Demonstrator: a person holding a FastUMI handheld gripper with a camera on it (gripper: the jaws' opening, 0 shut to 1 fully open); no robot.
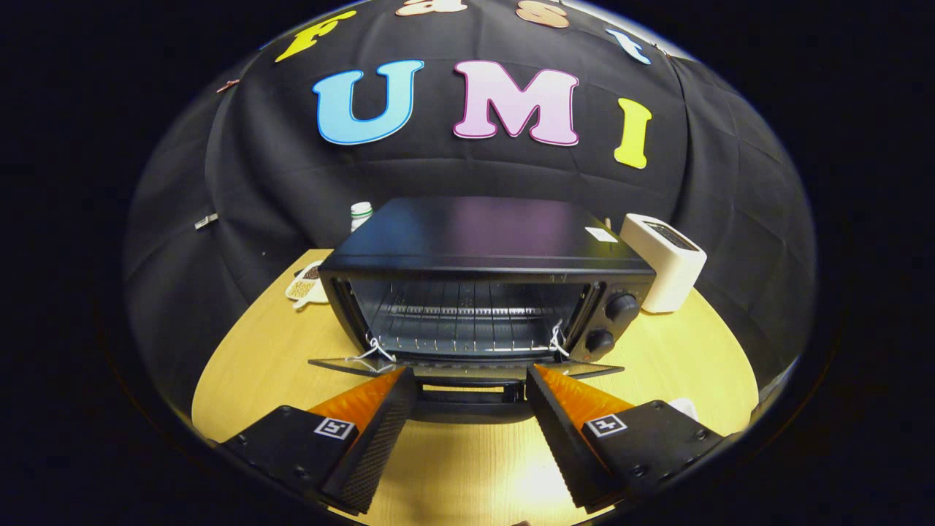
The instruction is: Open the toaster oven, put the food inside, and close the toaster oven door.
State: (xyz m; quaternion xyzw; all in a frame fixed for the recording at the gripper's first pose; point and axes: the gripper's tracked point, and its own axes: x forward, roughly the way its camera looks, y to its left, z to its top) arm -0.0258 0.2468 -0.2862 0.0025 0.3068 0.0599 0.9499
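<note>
- One black toaster oven (486, 241) stands on the wooden table (679, 358), its mouth facing the tongs (467, 380) and its long axis running side to side across the fingers' line.
- Its glass door (343, 363) is dropped fully open and lies about level, just ahead of the fingertips; the door handle (471, 397) shows in the gap between the two fingers.
- Inside the oven one wire rack (467, 321) spans the cavity; no food can be made out on it.
- Two short white strings are tied at the door hinges, one at the oven's left front corner (372, 352) and one at its right front corner (557, 340).
- Two black knobs sit on the oven's right-hand panel, the upper (622, 307) above the lower (599, 341).
- One small white label (600, 234) lies on the oven's top near its right rear corner; its writing is too small to read.
- The tongs are spread wide and grasp nothing; both fingertips reach the near edge of the door, though whether they touch it is unclear.
- One white toaster (666, 267) stands just right of the oven.
- One white divided dish (305, 285) with brownish contents lies left of the oven, and one white bottle with a green cap (360, 214) stands behind the oven's left rear corner.
</note>
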